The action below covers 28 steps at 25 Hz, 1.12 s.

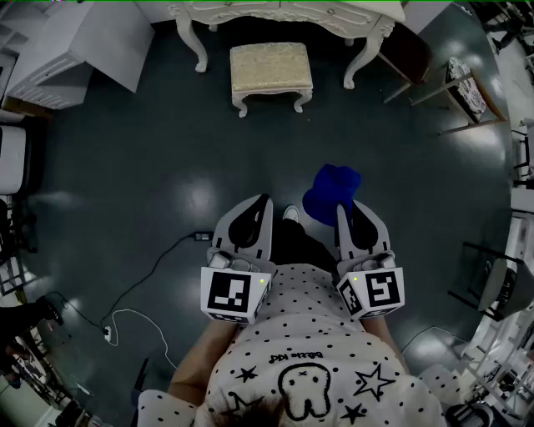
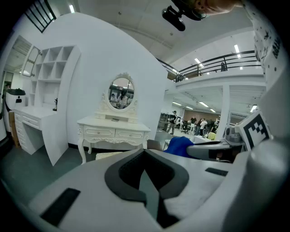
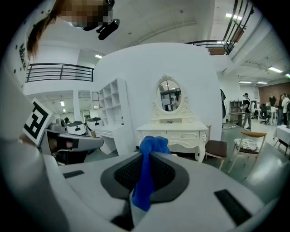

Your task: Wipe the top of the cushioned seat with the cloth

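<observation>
The cushioned seat [image 1: 270, 68] is a small stool with a beige top and white carved legs, standing before a white dressing table [image 1: 288, 12] at the top of the head view. My right gripper [image 1: 344, 210] is shut on a blue cloth [image 1: 331, 193], which bunches out past its tips; the cloth [image 3: 148, 172] hangs between the jaws in the right gripper view. My left gripper [image 1: 260, 203] is shut with nothing in it. Both grippers are held close to the body, well short of the stool. In the left gripper view the stool [image 2: 110, 155] shows only partly behind the jaws.
A dark brown chair [image 1: 409, 58] stands right of the dressing table, and a wooden chair with a patterned cushion [image 1: 460, 87] farther right. White shelving [image 1: 75, 46] is at the left. A white cable [image 1: 138, 317] lies on the dark floor at lower left.
</observation>
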Each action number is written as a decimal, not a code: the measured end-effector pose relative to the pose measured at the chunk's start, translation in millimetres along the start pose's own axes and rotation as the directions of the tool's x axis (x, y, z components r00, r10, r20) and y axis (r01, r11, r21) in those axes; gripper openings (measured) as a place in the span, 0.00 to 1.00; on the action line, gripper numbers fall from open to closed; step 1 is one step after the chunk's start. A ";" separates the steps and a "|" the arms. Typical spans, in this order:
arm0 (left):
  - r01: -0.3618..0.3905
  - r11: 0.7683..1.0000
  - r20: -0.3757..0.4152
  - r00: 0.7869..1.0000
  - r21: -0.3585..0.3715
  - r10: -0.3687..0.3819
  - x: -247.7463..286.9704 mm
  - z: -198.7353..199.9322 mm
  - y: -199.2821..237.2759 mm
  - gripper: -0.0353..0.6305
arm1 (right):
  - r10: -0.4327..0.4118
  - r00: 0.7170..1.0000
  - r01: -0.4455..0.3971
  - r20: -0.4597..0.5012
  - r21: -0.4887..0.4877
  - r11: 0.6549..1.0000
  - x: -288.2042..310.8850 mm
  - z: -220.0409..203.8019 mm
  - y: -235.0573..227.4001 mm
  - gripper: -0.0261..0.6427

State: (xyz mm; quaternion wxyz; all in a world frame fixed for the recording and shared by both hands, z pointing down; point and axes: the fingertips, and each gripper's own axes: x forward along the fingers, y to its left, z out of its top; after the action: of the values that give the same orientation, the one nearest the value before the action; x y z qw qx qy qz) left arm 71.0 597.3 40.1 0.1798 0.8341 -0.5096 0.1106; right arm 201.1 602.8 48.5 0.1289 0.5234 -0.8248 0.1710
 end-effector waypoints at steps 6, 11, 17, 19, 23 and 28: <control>0.005 1.000 -0.014 1.000 0.001 -0.005 -0.8 -1.7 1.6 0.05 | -0.008 1.000 0.008 -0.001 0.004 1.000 1.0 -0.7 1.6 0.11; 0.014 1.000 0.004 1.000 -0.001 -0.014 -2.6 -0.3 4.0 0.05 | -0.001 1.000 0.001 -0.002 -0.011 1.000 2.1 -0.3 7.8 0.11; 0.023 1.000 0.012 1.000 0.000 -0.023 -11.7 -0.3 11.9 0.05 | -0.013 1.000 0.013 0.004 -0.008 1.000 1.9 0.2 19.7 0.11; 0.024 1.000 0.016 1.000 0.000 -0.024 -15.0 -0.8 15.1 0.05 | -0.002 1.000 0.002 0.007 -0.022 1.000 3.1 1.7 25.9 0.11; 0.023 1.000 0.029 0.999 -0.001 -0.023 -22.2 0.1 24.0 0.05 | 0.005 1.000 -0.004 0.020 -0.026 1.000 5.6 4.6 37.1 0.11; -0.002 1.000 0.049 0.999 0.008 0.002 -34.8 2.0 39.0 0.05 | 0.038 0.996 -0.036 0.084 -0.024 0.999 7.8 13.5 54.7 0.11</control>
State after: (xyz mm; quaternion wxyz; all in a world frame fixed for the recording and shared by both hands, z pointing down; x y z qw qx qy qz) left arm 20.4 608.5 32.7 0.1640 0.8368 -0.5142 0.0924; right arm 147.7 612.4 31.3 0.0966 0.5133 -0.8409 0.1419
